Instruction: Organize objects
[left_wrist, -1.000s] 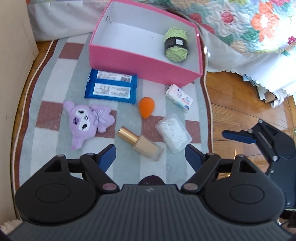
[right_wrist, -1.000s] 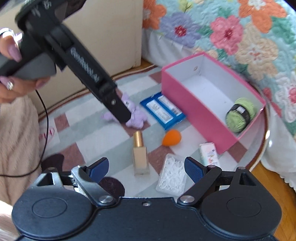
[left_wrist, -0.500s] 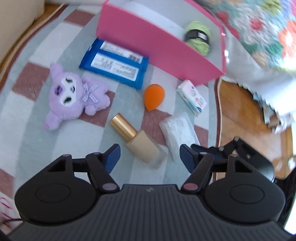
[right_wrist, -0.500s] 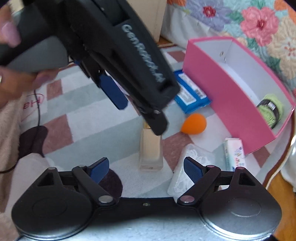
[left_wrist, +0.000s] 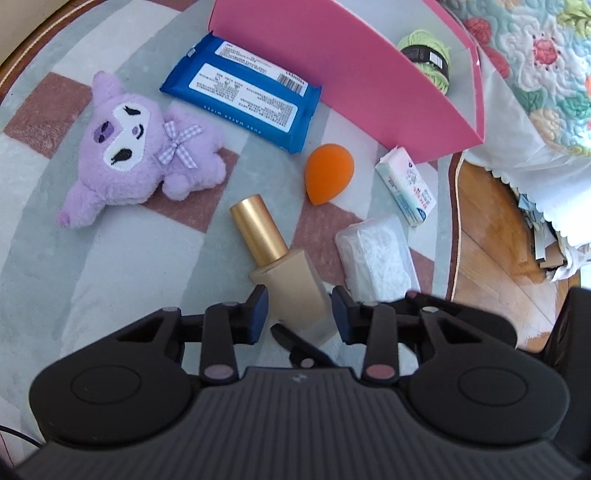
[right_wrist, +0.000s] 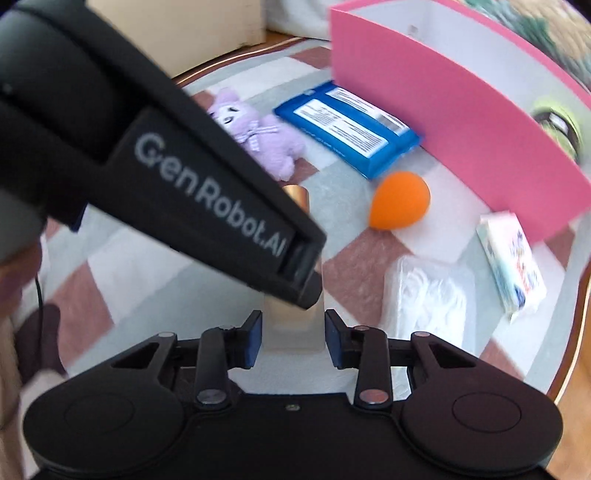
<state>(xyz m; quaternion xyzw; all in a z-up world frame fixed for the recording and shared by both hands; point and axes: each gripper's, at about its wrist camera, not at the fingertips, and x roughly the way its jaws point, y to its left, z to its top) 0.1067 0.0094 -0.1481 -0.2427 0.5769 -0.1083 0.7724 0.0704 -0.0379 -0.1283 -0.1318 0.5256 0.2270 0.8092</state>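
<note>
Looking down from the left wrist, we see our left gripper (left_wrist: 297, 310) with its jaws closing around the glass body of the foundation bottle (left_wrist: 280, 273), which lies on the checked rug (left_wrist: 122, 266) with its gold cap pointing away; a slight gap still shows at each blue pad. Beyond it lie a purple plush toy (left_wrist: 136, 155), a blue pack of wipes (left_wrist: 243, 92), an orange makeup sponge (left_wrist: 328, 173), a tissue packet (left_wrist: 406, 184) and a clear box of white cotton swabs (left_wrist: 376, 258). The pink box (left_wrist: 369, 85) holds green yarn (left_wrist: 428, 55). From the right wrist, our right gripper (right_wrist: 293, 341) is closing narrow jaws on the bottle's base (right_wrist: 291, 332), the pads just beside its sides, while the left gripper's black body (right_wrist: 166, 158) crosses the view above it.
</note>
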